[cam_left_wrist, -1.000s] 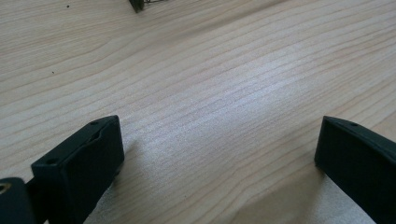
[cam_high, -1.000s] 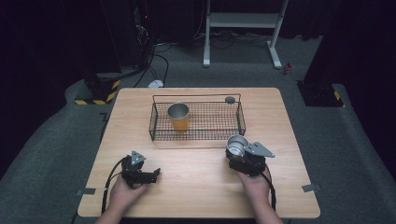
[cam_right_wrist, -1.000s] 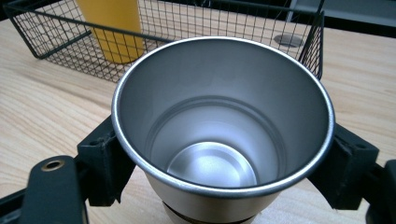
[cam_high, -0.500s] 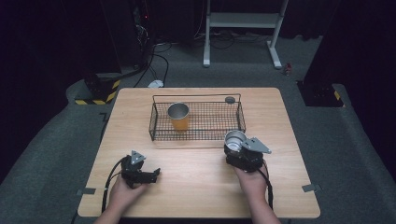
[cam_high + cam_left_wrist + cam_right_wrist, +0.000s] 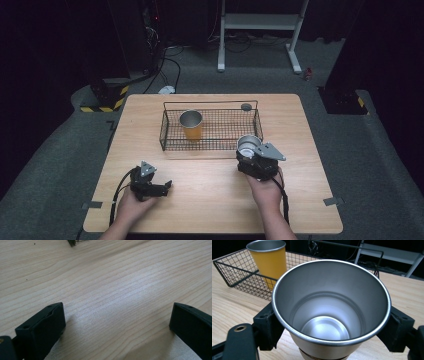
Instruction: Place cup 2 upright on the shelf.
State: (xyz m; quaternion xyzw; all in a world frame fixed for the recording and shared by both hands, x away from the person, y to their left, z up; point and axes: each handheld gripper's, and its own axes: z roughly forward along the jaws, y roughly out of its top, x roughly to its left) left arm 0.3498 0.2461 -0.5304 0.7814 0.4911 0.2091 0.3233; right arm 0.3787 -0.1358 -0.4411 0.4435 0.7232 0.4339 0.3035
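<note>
- Step, as I read it: carrying the plain steel cup (image 5: 331, 307) to the black wire basket (image 5: 210, 142); pick-up looks done, placing not yet.
- Right gripper (image 5: 248, 151): jaws clamped on the steel cup's sides, mouth facing up. In the high view the cup sits just at the basket's near right corner, outside the wire.
- An orange cup with a steel rim (image 5: 191, 124) stands upright in the basket's left part.
- Next move probably needs a lift over the near wall, then a set-down in the free mesh to the right of the orange cup.
- Left gripper (image 5: 159, 187): jaws spread wide, nothing between them, low over the light wooden table (image 5: 112, 282), held in the left hand (image 5: 131, 205).
- Right hand (image 5: 264, 187) comes in from the near edge, gripper pointing forward at the basket.
</note>
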